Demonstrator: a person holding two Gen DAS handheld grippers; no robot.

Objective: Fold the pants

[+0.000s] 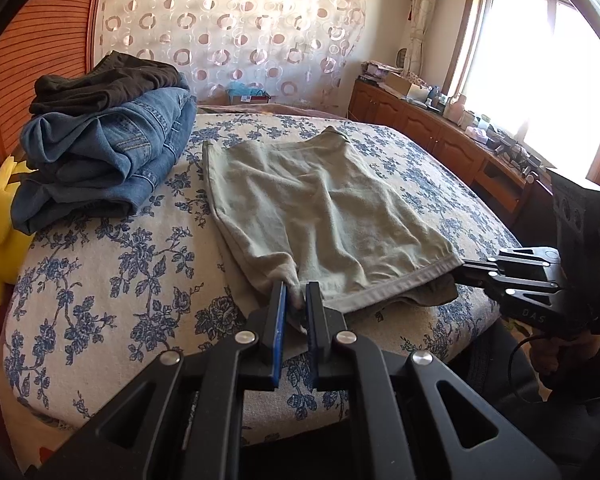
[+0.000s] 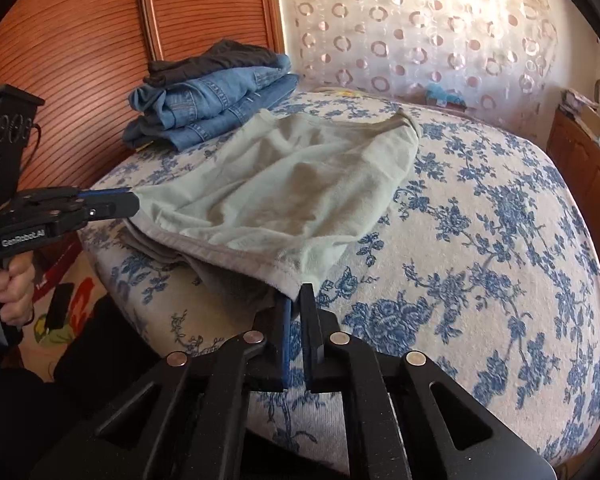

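Note:
Pale green pants (image 1: 323,208) lie folded on the flowered bed, hem end toward me; they also show in the right wrist view (image 2: 300,184). My left gripper (image 1: 296,294) is shut on the near left corner of the hem. In the right wrist view it (image 2: 134,202) pinches that corner from the left. My right gripper (image 2: 296,296) is shut on the near right corner of the hem. In the left wrist view it (image 1: 461,270) grips that corner from the right. Both corners are lifted slightly off the bed.
A stack of folded blue jeans (image 1: 104,152) with dark pants (image 1: 104,80) on top sits at the bed's far left by the wooden headboard (image 1: 40,40). A yellow plush (image 1: 0,216) lies beside it. A wooden cabinet (image 1: 439,132) runs under the window.

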